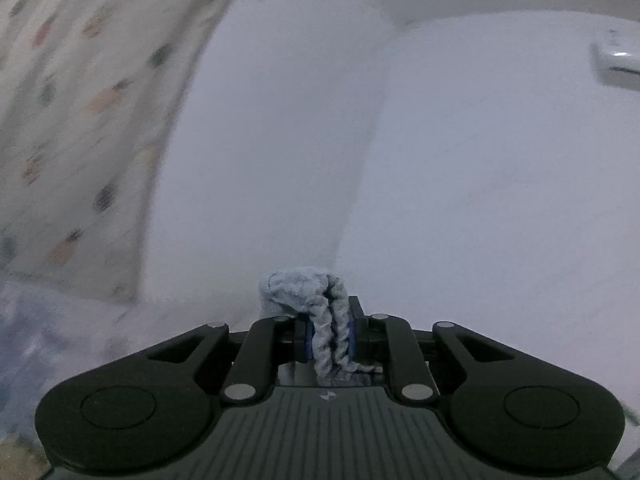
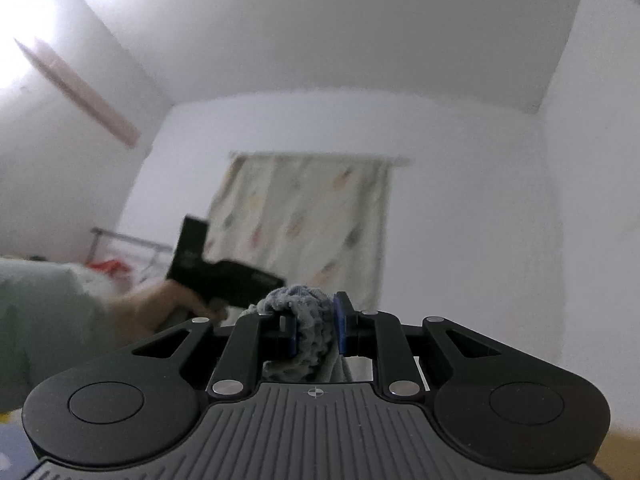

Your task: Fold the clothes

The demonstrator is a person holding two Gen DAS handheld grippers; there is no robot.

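Left claw point(image 1: 329, 334): clamped on a bunched fold of grey-blue fleecy cloth point(image 1: 316, 292); the blue pads press it from both sides, and a knot of it bulges out above the tips.
Right claw point(image 2: 316, 332): clamped likewise on a gathered wad of the same grey-blue cloth point(image 2: 304, 312), with a strip hanging down behind the pads.
Cloth, place: held up in the air between the two claws; no bed or worktop shows beneath it in either view, so where the rest of it hangs cannot be told.
Left claw seen from the right wrist: its black body point(image 2: 216, 268) sits to the left of the right claw's tips, gripped by a hand point(image 2: 160, 312) coming out of a pale green sleeve point(image 2: 36, 320).
Pointing: both views look roughly level at white walls and ceiling.
Background: a patterned curtain point(image 2: 308, 228) on the far wall; a metal rack point(image 2: 128, 248) with something red on it at the left, blurred.
Sharpness: both backgrounds are smeared; only the claws and cloth are crisp.
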